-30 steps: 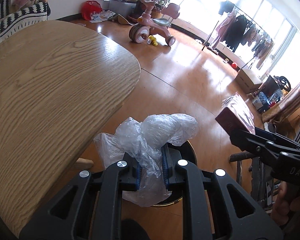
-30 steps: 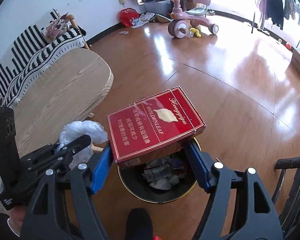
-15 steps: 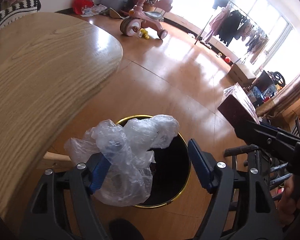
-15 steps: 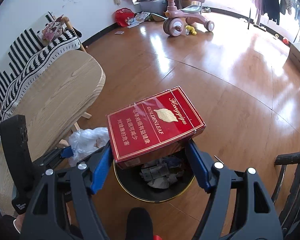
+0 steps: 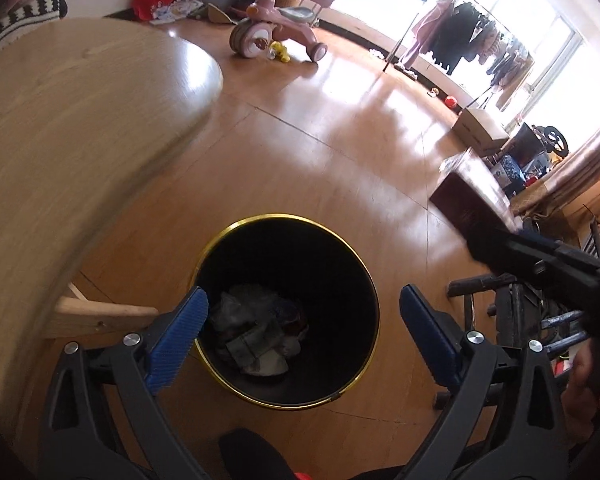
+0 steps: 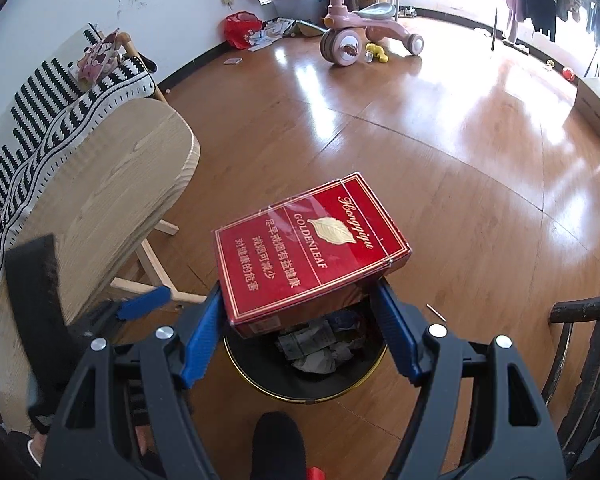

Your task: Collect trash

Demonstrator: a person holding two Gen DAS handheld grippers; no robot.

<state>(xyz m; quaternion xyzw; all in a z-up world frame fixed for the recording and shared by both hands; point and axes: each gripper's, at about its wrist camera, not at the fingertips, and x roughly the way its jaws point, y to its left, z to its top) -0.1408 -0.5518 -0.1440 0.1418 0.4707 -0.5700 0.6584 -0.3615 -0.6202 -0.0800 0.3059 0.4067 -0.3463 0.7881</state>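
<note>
Glossy wooden floor (image 6: 440, 152) underneath. Left tool (image 5: 304, 320) spread wide, empty. Right tool (image 6: 300, 328) clamping flat red cardboard carton (image 6: 312, 248) above black gold-rimmed bin (image 5: 286, 304), six o'clock. Centre, then release.

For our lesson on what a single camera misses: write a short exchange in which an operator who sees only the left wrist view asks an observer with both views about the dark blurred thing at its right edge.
Operator: My left gripper hangs open over the bin. What is that dark blur on my right?
Observer: It is a red box with a gold leaf and the word GOLDENLEAF printed on top.
Operator: Is it loose or held?
Observer: Held. The right gripper has its blue fingers pressed against both sides of the box. From that camera the box covers the far part of the bin's opening.
</note>
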